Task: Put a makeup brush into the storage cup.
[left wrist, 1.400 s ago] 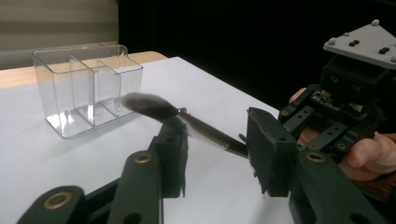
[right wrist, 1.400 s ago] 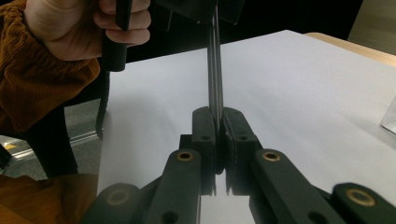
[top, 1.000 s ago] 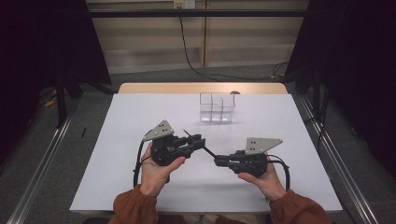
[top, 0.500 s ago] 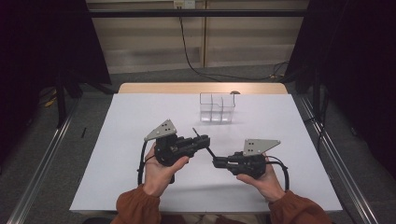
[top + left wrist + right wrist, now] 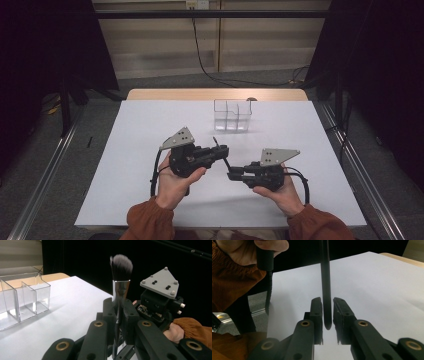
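A makeup brush [image 5: 121,267] with a dark, grey-tipped head and a silver ferrule stands upright between the left gripper's jaws. My left gripper [image 5: 117,307] is shut on it at the ferrule. In the high view the brush [image 5: 227,164] runs as a thin dark line from the left gripper [image 5: 223,149] down to the right gripper [image 5: 231,175] over the table's middle. The black handle end [image 5: 326,290] hangs between the jaws of my right gripper [image 5: 327,307]. Those jaws have just been opening and stand slightly apart from the handle.
A clear plastic organizer [image 5: 232,115] with several compartments stands at the back centre of the white table [image 5: 150,125]; it also appears as the organizer [image 5: 20,300] at the left of the left gripper view. Rails run along both table sides.
The left gripper has shifted a little to the right and closed on the brush. The right hand has stayed put.
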`<state>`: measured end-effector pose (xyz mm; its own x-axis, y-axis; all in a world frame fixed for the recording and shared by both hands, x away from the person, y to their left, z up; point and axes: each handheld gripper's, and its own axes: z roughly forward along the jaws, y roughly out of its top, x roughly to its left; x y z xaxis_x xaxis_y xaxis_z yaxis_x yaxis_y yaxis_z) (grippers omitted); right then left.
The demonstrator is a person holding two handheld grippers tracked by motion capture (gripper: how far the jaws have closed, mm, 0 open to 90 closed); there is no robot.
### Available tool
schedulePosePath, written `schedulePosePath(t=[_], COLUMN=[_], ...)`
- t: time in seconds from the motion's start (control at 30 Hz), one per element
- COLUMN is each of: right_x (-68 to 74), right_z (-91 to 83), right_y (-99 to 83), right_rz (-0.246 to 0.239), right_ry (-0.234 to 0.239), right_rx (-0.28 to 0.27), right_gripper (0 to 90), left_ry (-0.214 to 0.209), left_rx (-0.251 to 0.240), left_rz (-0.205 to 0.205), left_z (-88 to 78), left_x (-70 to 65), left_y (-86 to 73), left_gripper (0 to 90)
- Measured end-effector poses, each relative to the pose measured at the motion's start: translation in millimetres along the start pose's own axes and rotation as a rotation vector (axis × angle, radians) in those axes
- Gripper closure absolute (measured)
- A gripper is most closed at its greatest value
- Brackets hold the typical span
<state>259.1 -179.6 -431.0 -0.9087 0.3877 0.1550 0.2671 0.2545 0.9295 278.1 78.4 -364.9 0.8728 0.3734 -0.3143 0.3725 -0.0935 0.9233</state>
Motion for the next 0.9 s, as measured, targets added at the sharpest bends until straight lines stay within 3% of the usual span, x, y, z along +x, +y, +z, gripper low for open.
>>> schedulePosePath(t=[0.17,0.9], right_x=[0.7,-3.0], right_z=[0.1,-7.4], right_y=[-0.1,3.8], right_rz=[0.004,0.065], right_ry=[-0.005,-0.088], right_rx=[-0.004,-0.068], right_gripper=[69.7,12.6], left_ry=[0.006,0.052], left_rx=[0.019,0.065], left_rz=[0.008,0.011], left_z=[0.3,-6.9], left_x=[0.9,9.8], left_y=[-0.7,-6.3], left_gripper=[83.8,83.7])
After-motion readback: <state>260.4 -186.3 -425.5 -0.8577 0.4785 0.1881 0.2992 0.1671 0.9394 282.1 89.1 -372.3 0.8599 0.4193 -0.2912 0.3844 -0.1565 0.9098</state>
